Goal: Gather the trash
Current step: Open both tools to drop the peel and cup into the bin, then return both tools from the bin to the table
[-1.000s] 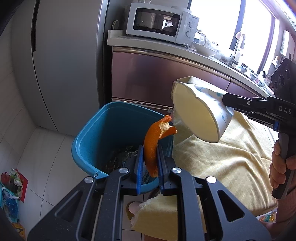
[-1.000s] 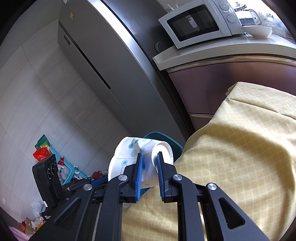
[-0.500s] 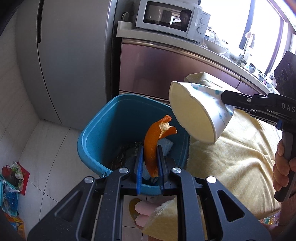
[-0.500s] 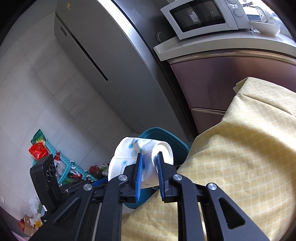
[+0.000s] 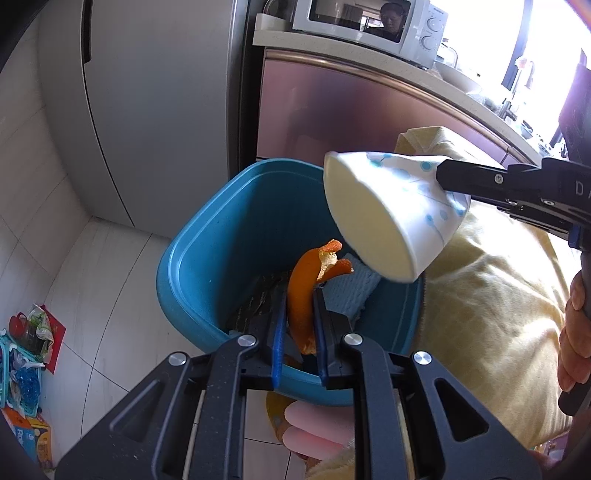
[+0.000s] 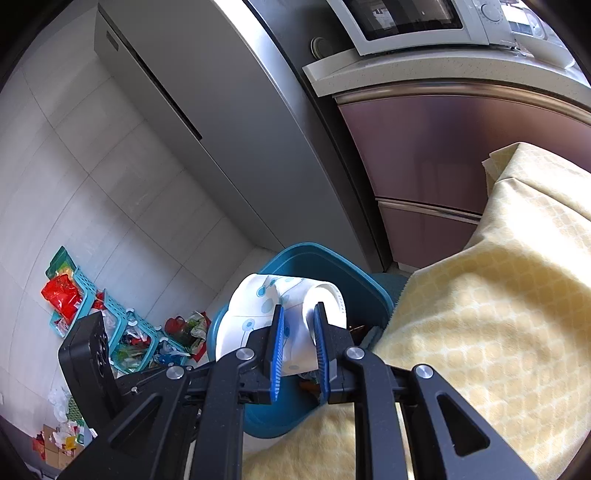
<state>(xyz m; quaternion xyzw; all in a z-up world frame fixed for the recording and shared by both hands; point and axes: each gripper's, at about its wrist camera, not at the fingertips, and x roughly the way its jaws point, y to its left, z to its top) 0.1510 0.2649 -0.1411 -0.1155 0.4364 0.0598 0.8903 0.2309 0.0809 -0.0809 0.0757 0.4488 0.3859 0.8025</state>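
Left wrist view is showing the curled strip of orange peel [image 5: 301, 295] standing upright between the blue pads of the left tool [image 5: 300, 325], which is clamping it low down while its ragged tip is curling over above the opening of the teal plastic waste bin [image 5: 192, 273]. The crushed white paper cup with pale blue dots [image 5: 388, 218] is hanging over the bin's far right rim, its mouth tilting down toward the bin, and the right tool [image 5: 448, 181] is pinching its squashed base from the right. Inside the bin, a pale blue textured cloth or pad [image 5: 351, 291] and some dark crumpled wrapping are lying beside the peel. A hand [image 5: 574, 332] is gripping the right tool's handle, to the right of the bin.

From the right wrist view, the right tool [image 6: 298, 332] is squeezing the cup [image 6: 258, 310] between its blue pads above the bin [image 6: 354, 280]. The yellow patterned cloth covering the worktop [image 6: 498, 314] is draping just right of the bin, touching its edge. Behind the bin are standing a grey refrigerator [image 5: 155, 110] and a mauve cabinet [image 5: 332, 110], with a white microwave [image 5: 369, 22] on top. Left of the bin, on the tiled floor [image 5: 92, 295], teal baskets of colourful clutter [image 6: 92, 314] are sitting well apart.
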